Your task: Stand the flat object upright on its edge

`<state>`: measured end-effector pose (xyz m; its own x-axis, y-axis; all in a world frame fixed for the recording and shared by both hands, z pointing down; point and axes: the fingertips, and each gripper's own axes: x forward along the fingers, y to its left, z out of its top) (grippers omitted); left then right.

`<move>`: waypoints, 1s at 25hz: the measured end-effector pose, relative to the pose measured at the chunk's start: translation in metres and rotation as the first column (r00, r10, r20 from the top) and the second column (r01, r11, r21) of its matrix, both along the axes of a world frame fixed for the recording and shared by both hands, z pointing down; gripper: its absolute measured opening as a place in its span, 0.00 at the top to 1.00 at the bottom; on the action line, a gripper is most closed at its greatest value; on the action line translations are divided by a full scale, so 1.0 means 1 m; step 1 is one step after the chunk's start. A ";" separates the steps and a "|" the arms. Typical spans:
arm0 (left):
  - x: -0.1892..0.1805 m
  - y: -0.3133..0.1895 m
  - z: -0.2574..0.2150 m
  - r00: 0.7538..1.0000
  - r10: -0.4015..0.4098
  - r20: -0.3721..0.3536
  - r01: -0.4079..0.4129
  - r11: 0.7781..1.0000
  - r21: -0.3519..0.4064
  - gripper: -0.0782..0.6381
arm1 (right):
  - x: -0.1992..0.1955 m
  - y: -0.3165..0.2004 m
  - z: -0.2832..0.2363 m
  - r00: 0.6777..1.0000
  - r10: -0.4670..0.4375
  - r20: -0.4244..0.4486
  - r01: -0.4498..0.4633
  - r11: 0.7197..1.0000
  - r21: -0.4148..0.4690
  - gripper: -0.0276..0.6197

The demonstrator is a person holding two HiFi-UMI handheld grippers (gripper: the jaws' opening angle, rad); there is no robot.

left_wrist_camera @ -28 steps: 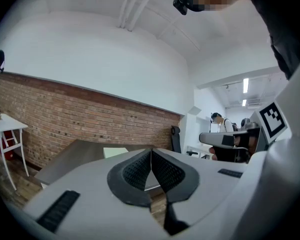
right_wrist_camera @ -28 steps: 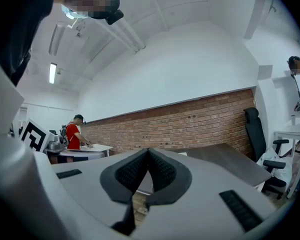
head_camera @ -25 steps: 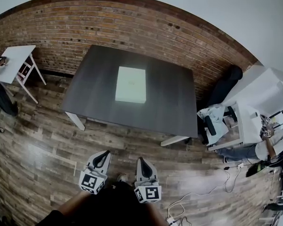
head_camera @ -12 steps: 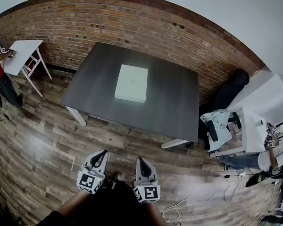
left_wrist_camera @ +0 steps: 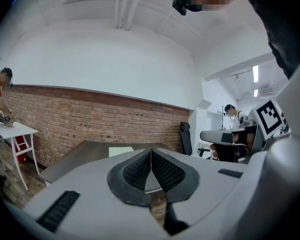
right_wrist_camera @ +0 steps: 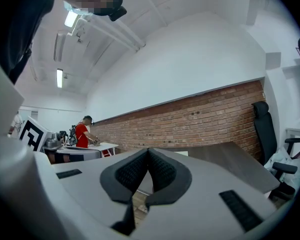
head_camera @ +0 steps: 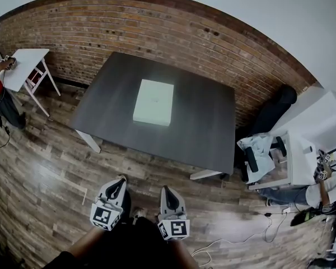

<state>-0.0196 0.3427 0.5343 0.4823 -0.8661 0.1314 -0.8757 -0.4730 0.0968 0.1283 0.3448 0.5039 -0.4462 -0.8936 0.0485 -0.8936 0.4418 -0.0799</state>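
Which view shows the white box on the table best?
The head view: the whole box lies flat on the table. Each gripper view shows only a pale sliver of it beyond shut jaws.

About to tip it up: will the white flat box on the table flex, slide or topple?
Probably stiff: the white flat box shows crisp straight edges. Likely tippy on edge, being thin. It may slide on the smooth dark table.

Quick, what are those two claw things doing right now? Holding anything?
Left gripper: closed, holding nothing.
Right gripper: closed, holding nothing.
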 end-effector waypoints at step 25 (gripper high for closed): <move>-0.005 -0.165 -0.003 0.996 0.087 -0.019 -0.087 0.996 0.005 0.84 | -0.022 -0.158 -0.005 0.999 0.044 -0.020 -0.045 0.999 -0.011 0.92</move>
<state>-0.0248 0.1774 0.5313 0.5581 -0.8214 0.1173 -0.8293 -0.5475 0.1113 0.1064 0.1864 0.4991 -0.4049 -0.9119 0.0667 -0.9137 0.4008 -0.0669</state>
